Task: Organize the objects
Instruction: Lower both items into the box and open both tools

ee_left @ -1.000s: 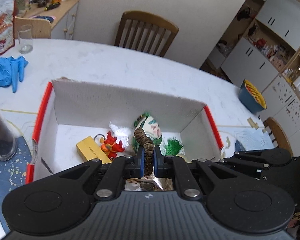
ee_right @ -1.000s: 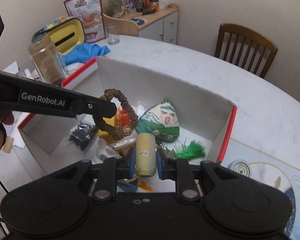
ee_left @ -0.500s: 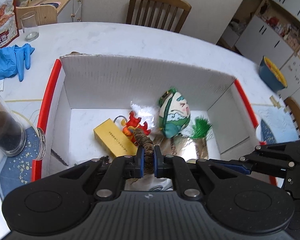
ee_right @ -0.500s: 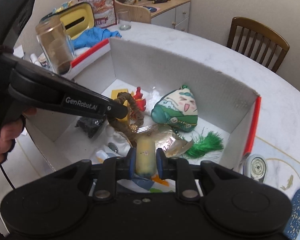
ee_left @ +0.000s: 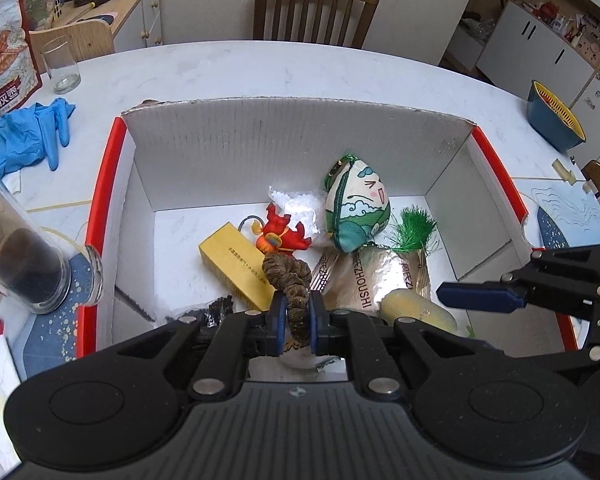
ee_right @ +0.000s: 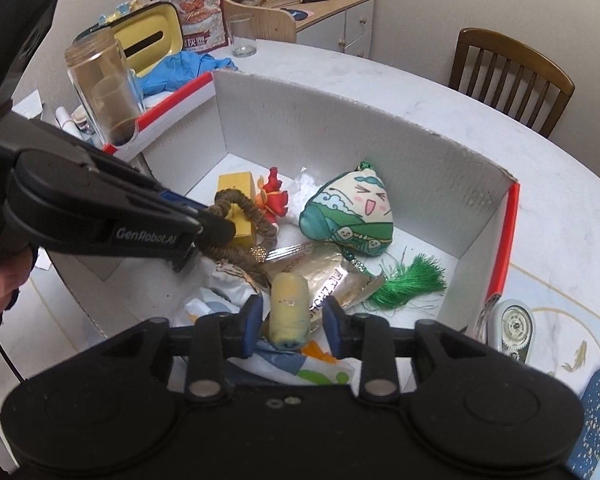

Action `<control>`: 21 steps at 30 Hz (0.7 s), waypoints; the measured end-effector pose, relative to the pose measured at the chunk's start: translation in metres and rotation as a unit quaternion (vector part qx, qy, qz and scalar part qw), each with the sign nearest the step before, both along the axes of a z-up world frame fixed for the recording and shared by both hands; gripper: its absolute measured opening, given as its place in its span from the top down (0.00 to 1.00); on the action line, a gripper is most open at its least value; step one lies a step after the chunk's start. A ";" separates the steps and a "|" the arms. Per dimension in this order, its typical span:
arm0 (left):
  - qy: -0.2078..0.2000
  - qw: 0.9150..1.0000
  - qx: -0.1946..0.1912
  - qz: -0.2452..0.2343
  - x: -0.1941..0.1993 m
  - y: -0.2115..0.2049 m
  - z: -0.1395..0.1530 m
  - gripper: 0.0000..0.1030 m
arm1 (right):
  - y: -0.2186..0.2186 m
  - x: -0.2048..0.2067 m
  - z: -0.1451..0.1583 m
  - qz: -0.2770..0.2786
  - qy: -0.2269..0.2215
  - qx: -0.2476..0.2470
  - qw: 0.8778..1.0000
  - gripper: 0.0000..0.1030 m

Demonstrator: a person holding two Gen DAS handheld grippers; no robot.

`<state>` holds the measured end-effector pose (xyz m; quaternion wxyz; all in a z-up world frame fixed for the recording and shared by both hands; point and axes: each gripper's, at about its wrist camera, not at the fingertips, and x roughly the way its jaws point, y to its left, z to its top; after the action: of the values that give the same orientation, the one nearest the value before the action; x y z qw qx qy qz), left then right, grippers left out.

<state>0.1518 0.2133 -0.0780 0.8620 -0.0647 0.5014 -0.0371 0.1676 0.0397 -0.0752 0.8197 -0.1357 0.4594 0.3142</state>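
Observation:
A white cardboard box with red rims (ee_left: 236, 148) (ee_right: 364, 136) holds a green plush dumpling (ee_left: 358, 208) (ee_right: 352, 216), a yellow box (ee_left: 236, 266), a red toy (ee_left: 280, 234), a silver foil pouch (ee_left: 372, 280) and a green tassel (ee_right: 410, 280). My left gripper (ee_left: 296, 316) is shut on a brown hair scrunchie (ee_left: 288, 280) (ee_right: 236, 220) low inside the box. My right gripper (ee_right: 290, 322) is open; a pale yellow tube (ee_right: 289, 312) (ee_left: 418, 308) lies between its fingers, free of them.
A glass jar (ee_left: 24, 264) (ee_right: 104, 92) stands left of the box. Blue gloves (ee_left: 24, 136), a drinking glass (ee_left: 62, 66), a snack bag (ee_right: 188, 0) and a yellow tissue box (ee_right: 148, 38) lie beyond. A white tape dispenser (ee_right: 512, 328) sits right of the box.
Both grippers have moved down into the box. My right gripper has opened and let go of the yellow tube. My left gripper still holds the scrunchie.

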 end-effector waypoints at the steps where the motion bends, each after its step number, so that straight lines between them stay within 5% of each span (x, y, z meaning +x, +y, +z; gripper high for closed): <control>1: 0.001 1.000 0.002 0.001 -0.001 -0.001 0.001 0.88 | -0.001 0.000 0.002 -0.001 0.000 0.003 1.000 0.65; 10: -0.006 1.000 -0.001 0.005 -0.018 -0.001 0.009 0.84 | -0.012 -0.013 0.022 0.004 -0.018 0.025 1.000 0.48; 12: -0.010 1.000 -0.003 0.006 -0.022 -0.001 0.011 0.77 | -0.015 -0.016 0.026 0.006 -0.024 0.029 0.999 0.44; 17: -0.039 0.999 -0.009 0.008 -0.037 -0.004 0.022 0.39 | -0.025 -0.023 0.038 0.006 -0.035 0.043 0.998 0.39; 21: -0.055 0.998 -0.006 0.010 -0.046 -0.007 0.031 0.37 | -0.036 -0.028 0.048 0.001 -0.045 0.057 0.997 0.33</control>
<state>0.1055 0.2063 -0.0467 0.8883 -0.0731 0.4520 -0.0350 0.1396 0.0033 -0.0269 0.8455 -0.1027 0.4037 0.3340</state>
